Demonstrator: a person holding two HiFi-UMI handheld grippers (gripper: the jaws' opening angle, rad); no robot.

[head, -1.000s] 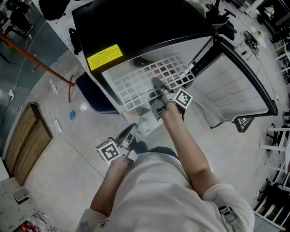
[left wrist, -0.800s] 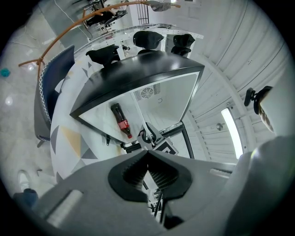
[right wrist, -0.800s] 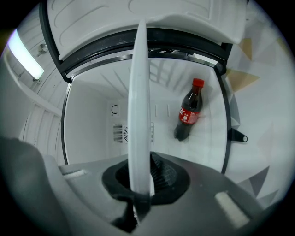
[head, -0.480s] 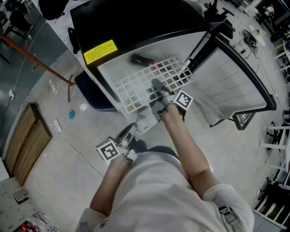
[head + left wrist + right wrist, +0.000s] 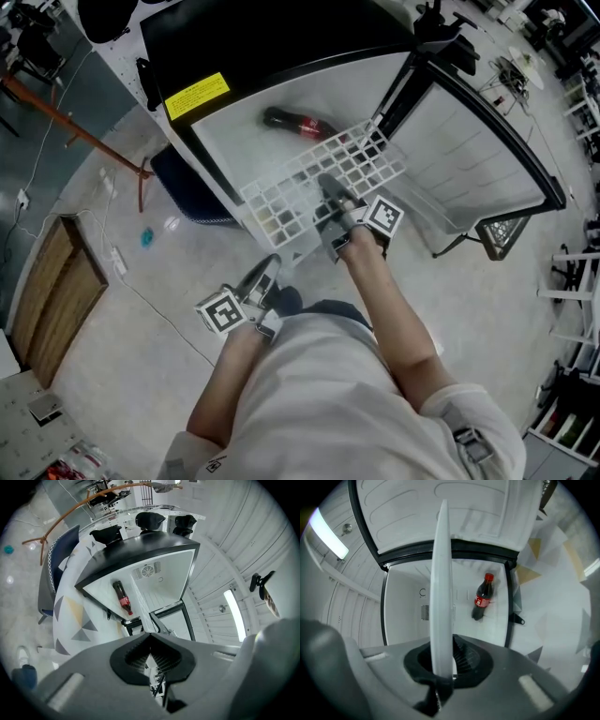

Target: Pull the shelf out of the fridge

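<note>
Shelf [image 5: 314, 183] edge is clamped between the closed fingers [image 5: 465, 659] of the right gripper [image 5: 330, 199] at the centre of the head view. From there the white grid is stretched up-frame into the open fridge [image 5: 281, 42], so the pull is judged to run down-frame. The left gripper [image 5: 265, 274], closed with nothing between its fingers, is held lower left, farther off.

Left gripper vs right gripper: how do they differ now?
The right gripper is shut on the white shelf; the left gripper is shut on nothing. The right gripper reaches toward the open fridge; the left gripper hangs back beside the person's body. Both carry a marker cube.
</note>
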